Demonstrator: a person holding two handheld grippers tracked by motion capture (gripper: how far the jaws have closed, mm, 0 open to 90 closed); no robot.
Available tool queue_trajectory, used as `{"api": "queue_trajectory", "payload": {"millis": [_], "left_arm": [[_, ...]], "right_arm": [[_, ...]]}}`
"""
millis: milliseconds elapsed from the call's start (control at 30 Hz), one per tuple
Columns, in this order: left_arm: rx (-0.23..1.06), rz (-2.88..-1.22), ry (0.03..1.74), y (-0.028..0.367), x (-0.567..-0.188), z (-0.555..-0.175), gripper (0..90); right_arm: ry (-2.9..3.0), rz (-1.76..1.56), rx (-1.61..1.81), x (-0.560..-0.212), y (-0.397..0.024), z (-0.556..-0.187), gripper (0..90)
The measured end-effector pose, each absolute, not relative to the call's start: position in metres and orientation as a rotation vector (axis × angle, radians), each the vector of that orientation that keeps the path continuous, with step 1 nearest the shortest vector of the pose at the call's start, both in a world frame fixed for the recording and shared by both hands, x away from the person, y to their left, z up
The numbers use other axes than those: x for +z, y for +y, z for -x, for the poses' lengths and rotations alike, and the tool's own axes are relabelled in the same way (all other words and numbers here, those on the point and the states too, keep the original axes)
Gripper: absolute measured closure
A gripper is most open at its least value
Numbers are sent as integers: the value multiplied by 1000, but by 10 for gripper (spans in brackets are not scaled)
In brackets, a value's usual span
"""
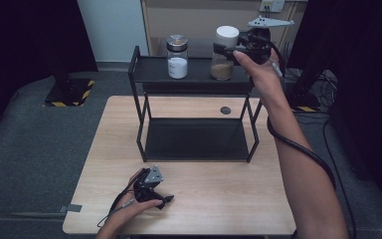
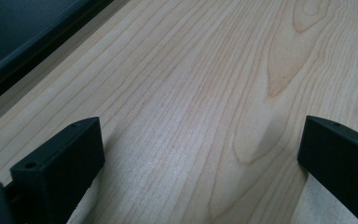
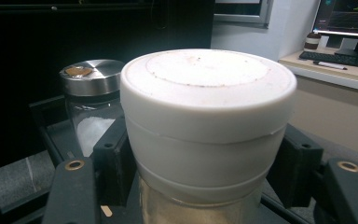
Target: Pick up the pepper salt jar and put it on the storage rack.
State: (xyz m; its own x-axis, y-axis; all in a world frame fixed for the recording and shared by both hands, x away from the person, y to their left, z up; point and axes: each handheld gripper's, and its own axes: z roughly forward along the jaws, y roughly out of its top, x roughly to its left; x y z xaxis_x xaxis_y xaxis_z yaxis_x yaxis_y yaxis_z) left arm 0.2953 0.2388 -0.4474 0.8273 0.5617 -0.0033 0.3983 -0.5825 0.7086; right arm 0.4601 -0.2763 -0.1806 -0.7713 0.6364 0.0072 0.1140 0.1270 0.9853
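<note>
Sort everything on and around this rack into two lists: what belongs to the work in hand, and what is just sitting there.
In the job:
- right claw, shut on the white-lidded glass jar of brown powder
- black two-tier metal rack, jar at its top shelf

Lying about:
- steel-lidded glass jar of white powder
- left claw, open, resting on the pale wooden table

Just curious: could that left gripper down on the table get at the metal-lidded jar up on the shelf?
Probably yes: the left gripper rests open, and the metal-lidded jar stands free at the shelf front.
</note>
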Motion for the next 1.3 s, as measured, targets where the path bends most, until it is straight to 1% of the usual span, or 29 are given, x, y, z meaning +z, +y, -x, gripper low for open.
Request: {"api": "queue_trajectory", "payload": {"millis": [667, 767, 867, 1033, 1300], "left_arm": [[286, -2268, 699, 239, -447, -295, 0], [286, -2268, 699, 239, -447, -295, 0], [285, -2267, 699, 239, -447, -295, 0], [285, -2268, 699, 239, -447, -295, 0], [286, -2268, 699, 239, -447, -295, 0]], "right_arm": [[2000, -719, 1662, -179, -275, -460, 349], [2001, -718, 1657, -179, -273, -460, 333], [2005, -715, 1651, -178, -272, -458, 304], [2005, -733, 1640, -175, -272, -457, 209], [1991, -745, 1619, -172, -274, -449, 90]]}}
